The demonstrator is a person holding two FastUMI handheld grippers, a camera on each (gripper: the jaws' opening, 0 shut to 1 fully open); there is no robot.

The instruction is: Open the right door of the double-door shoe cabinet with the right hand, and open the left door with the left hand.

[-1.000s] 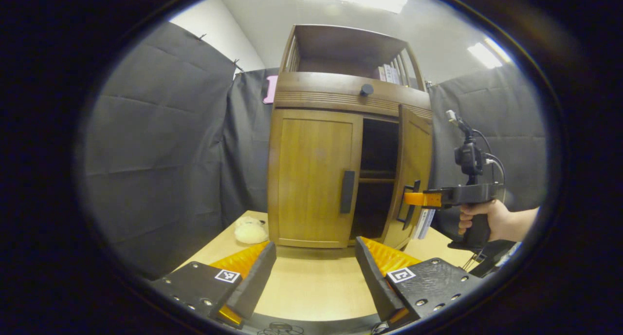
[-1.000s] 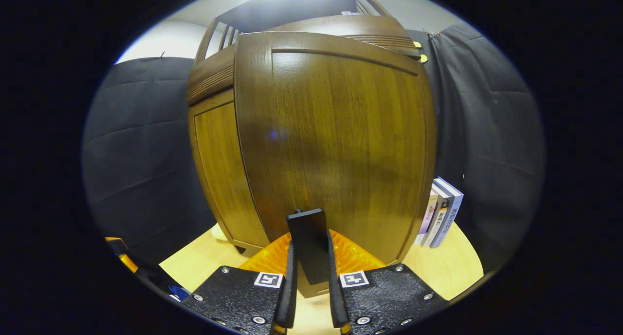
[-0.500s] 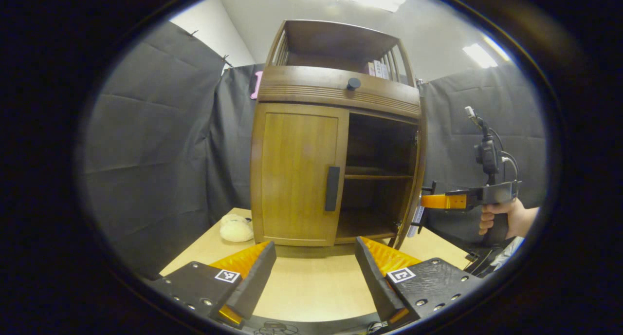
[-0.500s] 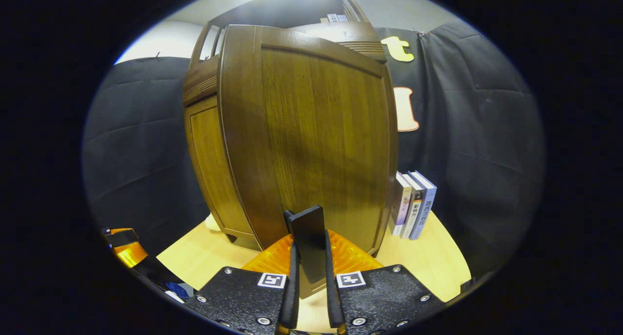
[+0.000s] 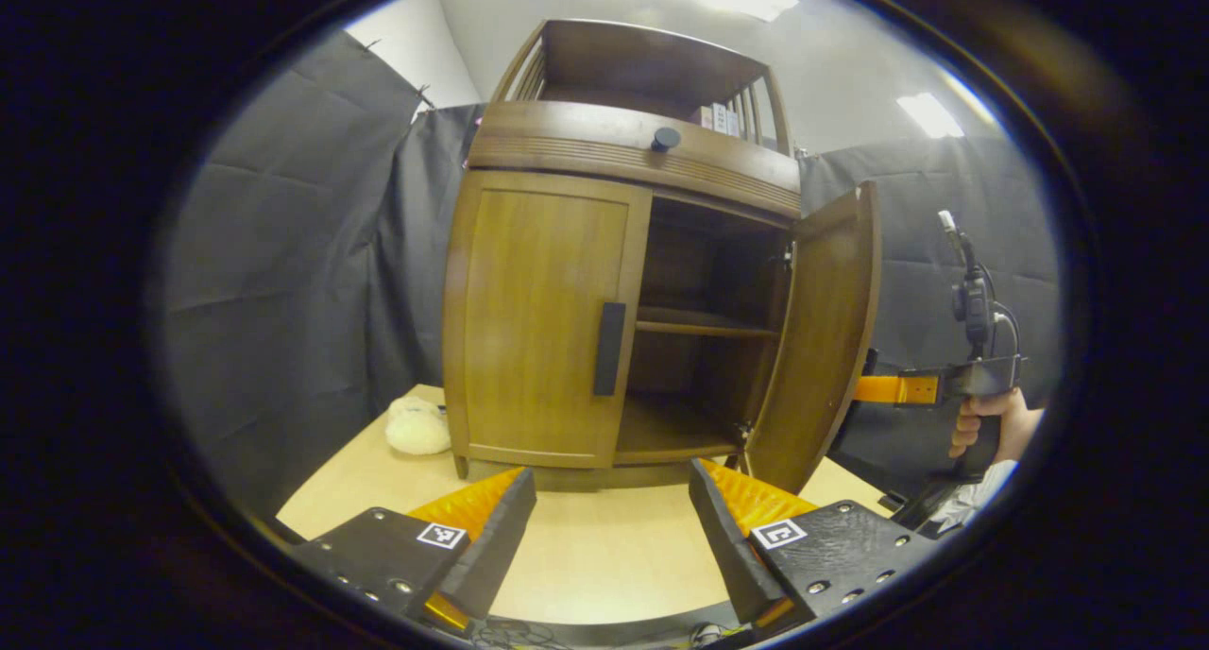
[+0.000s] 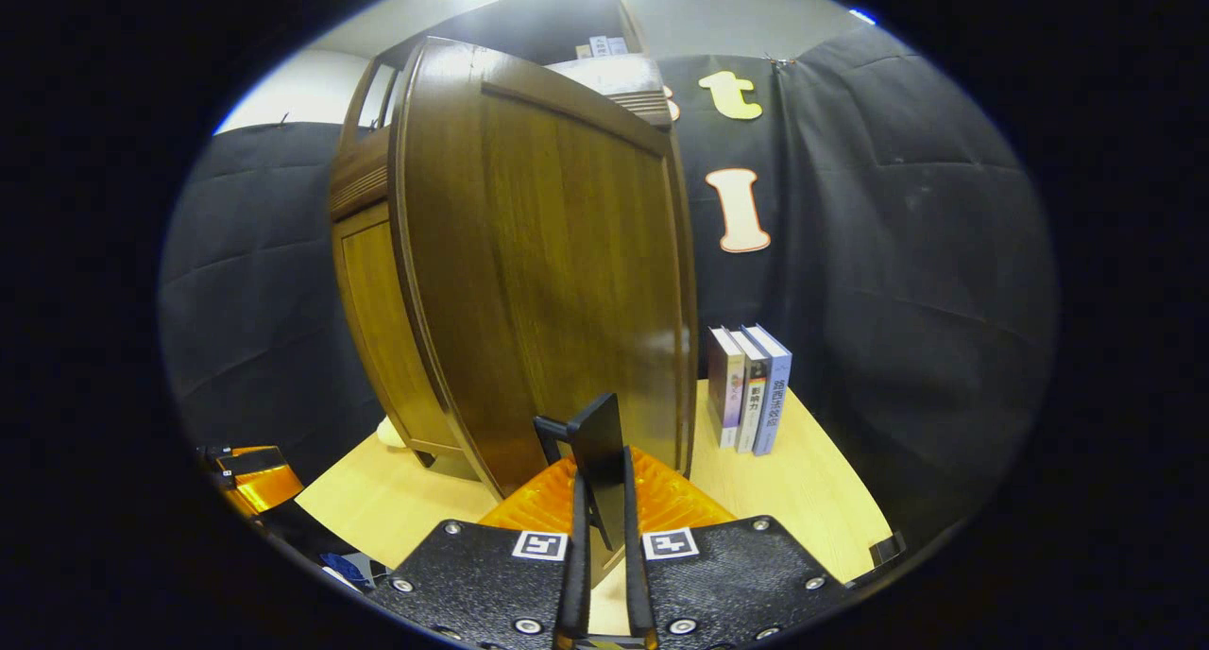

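Now right tongs (image 6: 601, 574) clamp door handle (image 6: 599, 461); left tongs (image 5: 612, 527) agape.

Left gripper (image 5: 612, 513) open, low over table (image 5: 604, 565), facing cabinet (image 5: 623, 291). Left door (image 5: 538, 315) closed; right door (image 5: 822, 338) swung wide, right gripper (image 5: 864, 385) behind it. Plush (image 5: 416, 426) beside cabinet.

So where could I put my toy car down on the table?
Bare tabletop lies in front of the cabinet, between the left gripper and the shut left door. The open cabinet's lower shelf looks bare too. It is crowded by the plush toy, and beside the books near the open right door.
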